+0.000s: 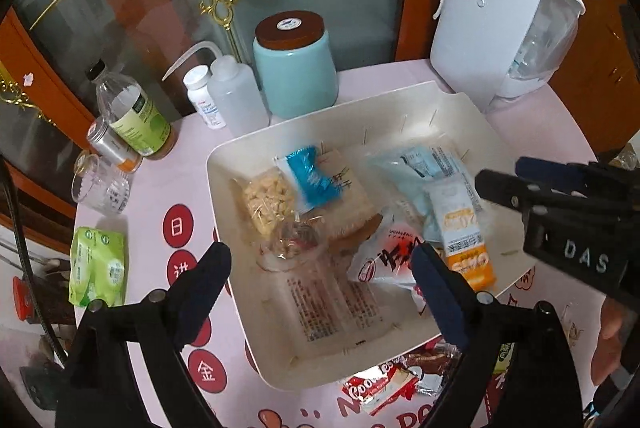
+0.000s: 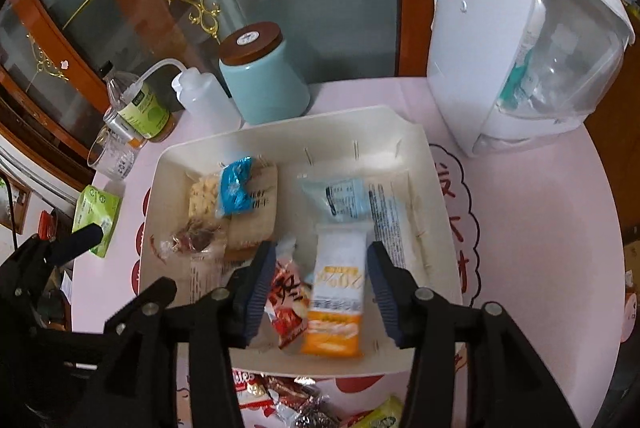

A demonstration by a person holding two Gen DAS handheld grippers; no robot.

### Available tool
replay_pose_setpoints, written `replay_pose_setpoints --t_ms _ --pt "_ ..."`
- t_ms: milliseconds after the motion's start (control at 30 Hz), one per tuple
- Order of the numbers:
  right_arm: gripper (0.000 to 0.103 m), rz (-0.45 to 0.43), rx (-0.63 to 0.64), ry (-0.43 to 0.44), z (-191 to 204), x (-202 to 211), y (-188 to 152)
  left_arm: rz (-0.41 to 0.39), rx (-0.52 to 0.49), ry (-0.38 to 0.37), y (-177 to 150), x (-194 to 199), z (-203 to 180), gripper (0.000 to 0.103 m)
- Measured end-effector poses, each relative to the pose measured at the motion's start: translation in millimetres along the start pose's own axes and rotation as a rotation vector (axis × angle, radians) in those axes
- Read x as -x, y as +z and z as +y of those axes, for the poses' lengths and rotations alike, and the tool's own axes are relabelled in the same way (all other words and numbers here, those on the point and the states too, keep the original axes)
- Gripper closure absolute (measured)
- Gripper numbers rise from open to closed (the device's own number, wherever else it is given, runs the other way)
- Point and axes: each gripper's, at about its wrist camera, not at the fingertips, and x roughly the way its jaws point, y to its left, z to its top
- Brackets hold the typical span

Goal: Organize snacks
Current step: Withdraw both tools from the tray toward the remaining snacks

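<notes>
The cream tray (image 2: 420,140) sits on the pink table (image 2: 540,228) and holds most of the snacks. The orange-and-white packet (image 2: 338,292) lies in the tray's near right part, long axis running from the near rim toward the far wall, orange end nearest the rim. A red-and-white packet (image 2: 286,302) lies just beside it on the left, touching or overlapping it.

The right gripper (image 2: 320,282) points steeply down over both packets. Its jaws stand partly open, one pad on each side of the pair, with a visible gap to the packets; nothing is gripped. The jaws span the orange-and-white packet across its short axis.

The left gripper (image 1: 320,292) hangs over the tray's near left part, jaws wide open and empty, above a clear printed bag (image 1: 336,308). In its view, its right pad stands just beside the red-and-white packet.

Unsorted snacks, including a red cookie packet (image 1: 378,386), lie on the table outside the near rim. Judgement: the right hand is the nearer to them.
</notes>
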Motion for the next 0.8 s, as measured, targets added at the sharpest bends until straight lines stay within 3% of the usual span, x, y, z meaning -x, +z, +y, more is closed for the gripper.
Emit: replay_pose_setpoints --t_ms 300,800 --pt "0.054 -0.022 0.006 0.021 -7 26 -16 -0.008 -0.008 0.030 -15 25 -2 0.012" --pt "0.054 -0.109 0.101 0.025 -15 107 -63 -0.079 -0.043 0.081 -49 105 -27 0.012"
